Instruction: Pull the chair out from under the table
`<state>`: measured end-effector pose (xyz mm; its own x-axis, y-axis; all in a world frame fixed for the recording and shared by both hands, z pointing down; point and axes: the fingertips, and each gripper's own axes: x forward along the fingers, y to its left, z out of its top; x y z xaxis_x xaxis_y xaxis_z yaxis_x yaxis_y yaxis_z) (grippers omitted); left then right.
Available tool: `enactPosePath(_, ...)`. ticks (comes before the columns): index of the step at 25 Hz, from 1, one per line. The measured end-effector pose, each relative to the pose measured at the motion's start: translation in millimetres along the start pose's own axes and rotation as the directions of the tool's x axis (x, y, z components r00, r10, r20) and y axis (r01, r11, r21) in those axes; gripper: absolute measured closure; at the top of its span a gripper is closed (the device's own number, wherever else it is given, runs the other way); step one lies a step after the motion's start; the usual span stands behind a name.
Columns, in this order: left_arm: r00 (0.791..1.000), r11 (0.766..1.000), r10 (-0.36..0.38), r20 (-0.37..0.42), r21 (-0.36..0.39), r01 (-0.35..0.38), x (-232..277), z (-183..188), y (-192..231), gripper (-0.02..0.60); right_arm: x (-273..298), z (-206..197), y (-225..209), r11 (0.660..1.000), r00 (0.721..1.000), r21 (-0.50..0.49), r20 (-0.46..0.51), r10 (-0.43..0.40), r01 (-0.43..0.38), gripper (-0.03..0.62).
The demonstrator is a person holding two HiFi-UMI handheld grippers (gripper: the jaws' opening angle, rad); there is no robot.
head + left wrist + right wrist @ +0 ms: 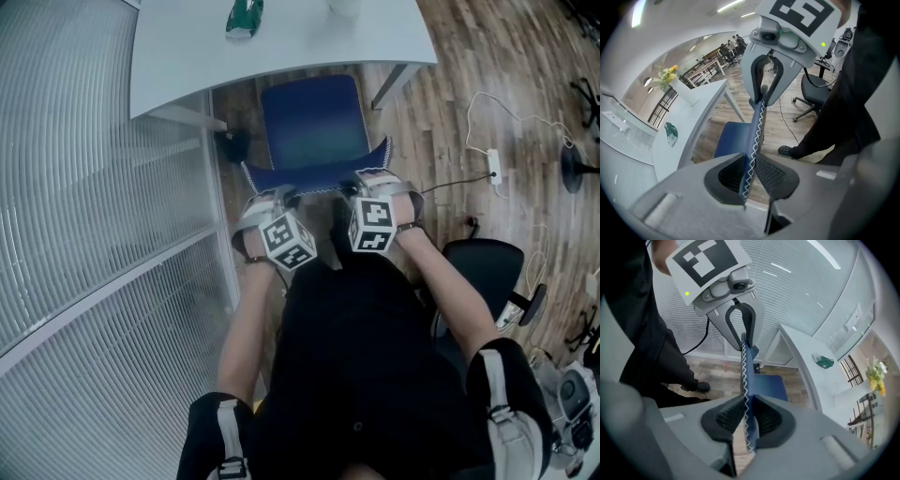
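Observation:
A blue chair [314, 127] stands with the far part of its seat under the white table [187, 56]. Its backrest top edge, blue with white zigzag stitching [755, 136], runs between both grippers. My left gripper [281, 202] is shut on the left part of that edge, the pads pressing the fabric [751, 173]. My right gripper [361, 192] is shut on the right part of the same edge [747, 420]. Each gripper view shows the other gripper clamped further along the backrest [743, 371].
A glass wall with blinds [94, 187] runs close on the left. A black office chair [487, 267] stands at the right behind me, near a power strip with cables [494, 166]. A green object [245, 16] and a white vessel [345, 7] sit on the table.

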<state>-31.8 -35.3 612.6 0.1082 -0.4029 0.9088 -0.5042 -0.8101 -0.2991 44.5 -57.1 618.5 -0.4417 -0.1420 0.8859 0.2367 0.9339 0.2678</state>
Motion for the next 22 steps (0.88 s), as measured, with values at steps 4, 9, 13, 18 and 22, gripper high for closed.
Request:
enactPosePath(4,1.000,1.000,-0.004,0.015,0.013,0.004,-9.8,-10.6,-15.6,0.500,-3.1,9.0,20.9,1.000,1.000,0.016,-0.012,0.004,-0.004,0.525)
enactPosePath(9,0.999,0.999,-0.012,0.040,0.037,0.010,-21.9,-29.4,-39.1,0.500,-4.1,23.5,51.1,0.999,0.999,0.039,-0.034,0.000,0.001,0.525)
enactPosePath(13,0.998,0.998,-0.033,0.058,0.046,0.030,-30.1,-48.4,-61.6,0.500,-1.4,37.0,80.2,0.998,0.999,0.059,-0.054,0.007,-0.004,0.525)
enactPosePath(18,0.996,0.997,-0.050,0.079,0.060,0.045,-43.2,-63.5,-97.5,0.500,-4.8,45.6,120.0,0.997,0.996,0.072,-0.085,0.012,-0.006,0.525)
enactPosePath(22,0.993,0.995,-0.073,0.094,0.073,0.066,-53.3,-69.4,-126.2,0.502,-9.8,47.3,150.9,0.995,0.994,0.099,-0.111,0.023,-0.012,0.525)
